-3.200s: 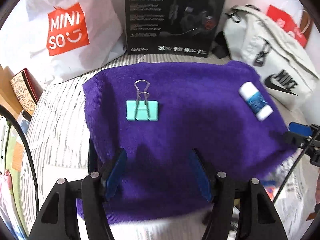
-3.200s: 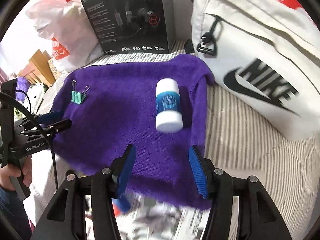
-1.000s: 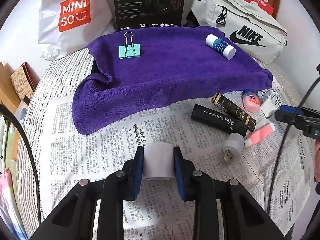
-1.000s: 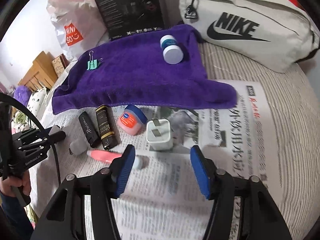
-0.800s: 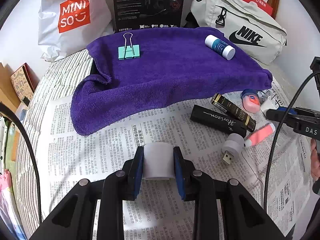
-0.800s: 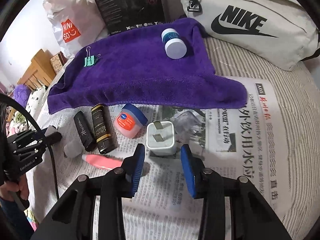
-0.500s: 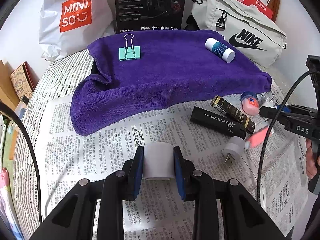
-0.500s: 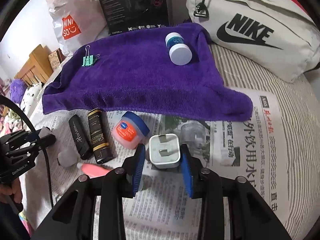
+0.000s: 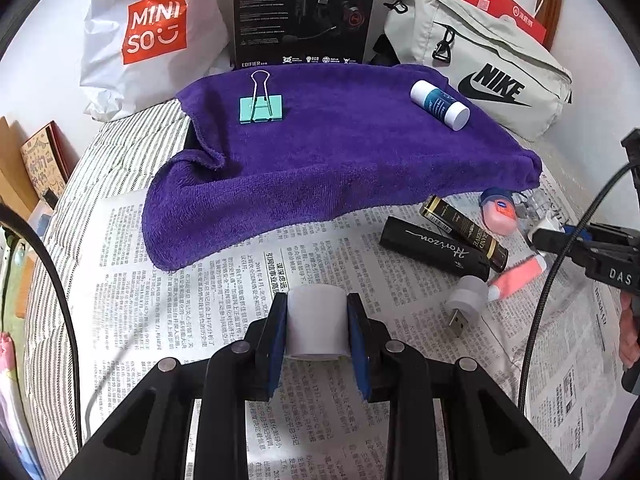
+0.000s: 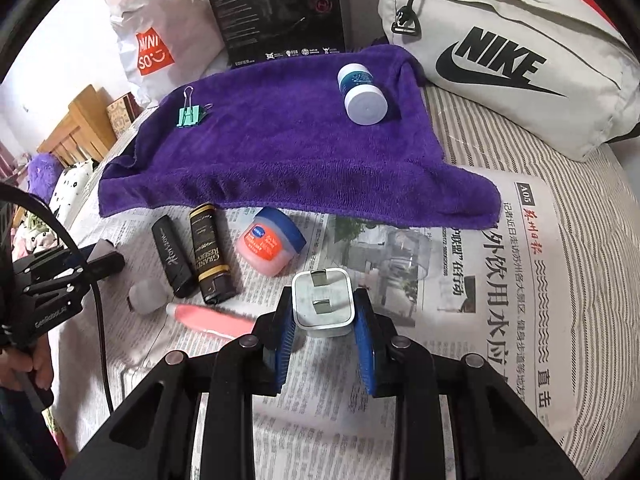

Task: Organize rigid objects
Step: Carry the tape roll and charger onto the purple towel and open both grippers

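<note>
My left gripper [image 9: 316, 318] is shut on a white cylinder [image 9: 316, 326] above the newspaper [image 9: 200, 320]. My right gripper [image 10: 323, 314] is shut on a white plug adapter [image 10: 323, 307]. On the purple towel [image 9: 340, 152] lie a teal binder clip [image 9: 261, 107] and a white and blue bottle [image 9: 439, 105]. On the newspaper lie a black tube [image 10: 173, 260], a black and gold tube [image 10: 208, 254], a Vaseline jar [image 10: 269, 246], a pink tube [image 10: 208, 318] and a grey USB light [image 9: 464, 304].
A Miniso bag [image 9: 154, 32], a black headset box [image 9: 304, 12] and a white Nike bag [image 9: 480, 68] stand behind the towel. A clear plastic piece [image 10: 404, 248] lies on the newspaper right of the jar. Striped bedding [image 10: 580, 184] is at the right.
My right gripper closed in on the plug adapter and shut on it. My left gripper stays shut on the white cylinder, barely moved.
</note>
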Available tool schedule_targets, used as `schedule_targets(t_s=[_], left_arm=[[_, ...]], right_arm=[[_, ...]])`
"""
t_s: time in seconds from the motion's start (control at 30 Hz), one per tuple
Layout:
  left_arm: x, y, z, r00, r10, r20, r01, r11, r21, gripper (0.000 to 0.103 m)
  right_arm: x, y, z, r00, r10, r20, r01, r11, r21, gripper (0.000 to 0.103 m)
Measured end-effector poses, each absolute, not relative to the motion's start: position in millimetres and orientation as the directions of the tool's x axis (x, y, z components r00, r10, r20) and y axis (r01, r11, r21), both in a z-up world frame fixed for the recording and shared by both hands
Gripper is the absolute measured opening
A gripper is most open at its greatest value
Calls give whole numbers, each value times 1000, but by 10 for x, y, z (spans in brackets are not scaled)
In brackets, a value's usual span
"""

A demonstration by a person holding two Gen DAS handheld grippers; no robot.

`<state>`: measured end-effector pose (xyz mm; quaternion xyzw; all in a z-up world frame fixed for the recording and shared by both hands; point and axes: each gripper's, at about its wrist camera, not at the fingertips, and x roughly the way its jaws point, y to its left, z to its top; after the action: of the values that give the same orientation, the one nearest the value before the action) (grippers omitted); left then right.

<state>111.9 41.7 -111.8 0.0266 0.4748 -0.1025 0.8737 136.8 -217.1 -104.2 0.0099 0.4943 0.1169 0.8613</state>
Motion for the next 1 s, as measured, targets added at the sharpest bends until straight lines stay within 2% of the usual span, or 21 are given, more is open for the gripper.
schedule_targets(t_s=[1.0], left_arm=[[1021,585,-721,574,-104,-812,166,986,-9,27]], right_arm=[[1214,-2204,-822,501,252,-828,-219,963,161,28]])
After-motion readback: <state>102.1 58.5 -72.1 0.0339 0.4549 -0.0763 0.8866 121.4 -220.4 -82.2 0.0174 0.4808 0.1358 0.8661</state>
